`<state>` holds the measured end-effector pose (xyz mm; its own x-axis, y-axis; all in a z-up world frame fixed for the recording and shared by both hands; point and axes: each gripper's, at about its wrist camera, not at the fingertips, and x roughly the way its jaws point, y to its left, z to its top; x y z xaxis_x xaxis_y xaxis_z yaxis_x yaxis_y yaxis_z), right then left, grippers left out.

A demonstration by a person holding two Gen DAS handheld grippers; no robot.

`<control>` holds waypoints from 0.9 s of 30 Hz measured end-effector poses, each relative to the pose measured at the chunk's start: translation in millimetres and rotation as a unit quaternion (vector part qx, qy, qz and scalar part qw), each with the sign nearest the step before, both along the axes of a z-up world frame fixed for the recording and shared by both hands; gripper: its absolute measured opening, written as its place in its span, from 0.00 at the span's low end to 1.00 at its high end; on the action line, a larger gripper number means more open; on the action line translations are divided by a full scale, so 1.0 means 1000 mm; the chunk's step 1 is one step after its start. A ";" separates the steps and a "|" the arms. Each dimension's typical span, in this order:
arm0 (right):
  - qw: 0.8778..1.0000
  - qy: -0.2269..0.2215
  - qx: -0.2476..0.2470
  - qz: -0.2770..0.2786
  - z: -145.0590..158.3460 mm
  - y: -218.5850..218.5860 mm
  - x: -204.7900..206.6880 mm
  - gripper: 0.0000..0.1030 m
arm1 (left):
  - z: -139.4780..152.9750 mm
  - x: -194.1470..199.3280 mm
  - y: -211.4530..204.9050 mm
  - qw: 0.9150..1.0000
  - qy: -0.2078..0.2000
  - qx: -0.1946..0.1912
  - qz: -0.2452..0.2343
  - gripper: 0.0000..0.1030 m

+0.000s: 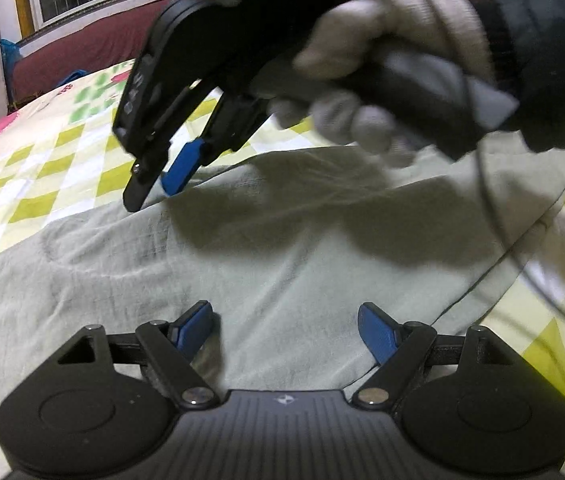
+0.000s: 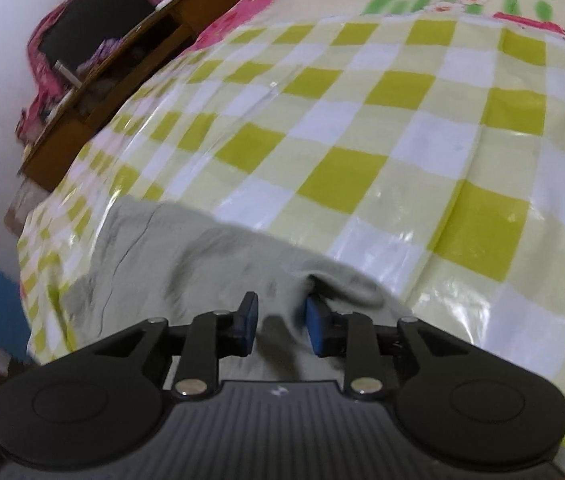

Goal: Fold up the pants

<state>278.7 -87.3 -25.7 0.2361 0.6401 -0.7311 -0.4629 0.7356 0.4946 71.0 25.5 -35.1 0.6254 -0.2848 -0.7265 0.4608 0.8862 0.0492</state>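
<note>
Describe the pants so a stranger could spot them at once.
Start with the bed's glossy cover, checked in yellow-green and white. The pants lie spread on it near the edge, directly beneath both grippers. They are the only plain item there: pale grey-green, matte, wrinkled cloth with a dark stitched seam.

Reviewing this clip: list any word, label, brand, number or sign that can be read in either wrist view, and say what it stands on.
No readable words or numbers in either view.
Small white emblem on the left tongs' body: a logo shape, no letters.
Same emblem on the right tongs' body: no letters.
White marks on the side of the right tongs seen from the left wrist: too blurred to read.
Checked bedsheet: pattern only, no text.
</note>
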 end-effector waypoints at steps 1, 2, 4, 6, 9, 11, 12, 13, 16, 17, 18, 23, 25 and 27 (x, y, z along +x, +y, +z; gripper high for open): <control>1.000 0.012 0.015 -0.023 -0.003 -0.004 0.005 0.13 | 0.000 0.000 0.000 1.000 0.000 0.000 0.000 0.90; 0.998 0.018 0.033 -0.048 -0.004 -0.010 0.010 0.05 | -0.001 0.000 0.000 1.000 0.000 0.000 0.000 0.90; 0.991 0.033 0.073 -0.106 -0.007 -0.028 0.025 0.04 | -0.002 0.000 0.000 1.000 -0.002 0.001 -0.001 0.91; 0.983 0.034 0.097 -0.152 -0.009 -0.043 0.038 0.04 | -0.004 0.000 -0.001 1.000 -0.002 0.005 -0.002 0.92; 0.983 0.011 0.081 -0.164 -0.006 -0.048 0.047 0.04 | -0.005 -0.001 -0.003 1.000 -0.007 0.011 -0.001 0.93; 0.982 0.010 0.070 -0.174 0.000 -0.053 0.041 0.10 | -0.005 -0.002 -0.005 1.000 -0.009 0.014 0.000 0.94; 0.982 -0.006 0.067 -0.178 0.006 -0.060 0.031 0.10 | -0.005 -0.003 -0.006 1.000 -0.010 0.015 0.000 0.95; 0.983 -0.025 0.061 -0.174 0.013 -0.065 0.019 0.10 | -0.006 -0.003 -0.006 1.000 -0.011 0.016 0.001 0.95; 0.985 -0.054 0.078 -0.141 0.029 -0.081 -0.031 0.10 | -0.007 -0.006 -0.009 1.000 -0.015 0.021 0.003 0.97; 0.985 -0.044 0.092 -0.140 0.028 -0.087 -0.046 0.10 | -0.006 -0.006 -0.010 1.000 -0.016 0.023 0.004 0.98; 0.984 -0.032 0.107 -0.136 0.023 -0.094 -0.063 0.10 | -0.006 -0.007 -0.011 1.000 -0.017 0.024 0.006 0.99; 0.977 0.008 0.061 -0.202 -0.017 -0.121 -0.078 0.15 | -0.006 -0.009 -0.013 0.999 -0.019 0.027 0.014 1.00; 0.961 -0.009 0.033 -0.273 -0.022 -0.145 -0.081 0.09 | -0.007 -0.011 -0.015 0.999 -0.023 0.031 0.019 1.00; 0.943 -0.003 0.074 -0.325 -0.017 -0.179 -0.101 0.17 | -0.007 -0.012 -0.016 0.999 -0.025 0.035 0.023 1.00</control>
<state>178.1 -265.9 -43.0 0.6169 0.4539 -0.6430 0.0581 0.7885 0.6123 58.6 9.4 -41.6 0.6731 -0.2048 -0.7106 0.4155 0.8996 0.1342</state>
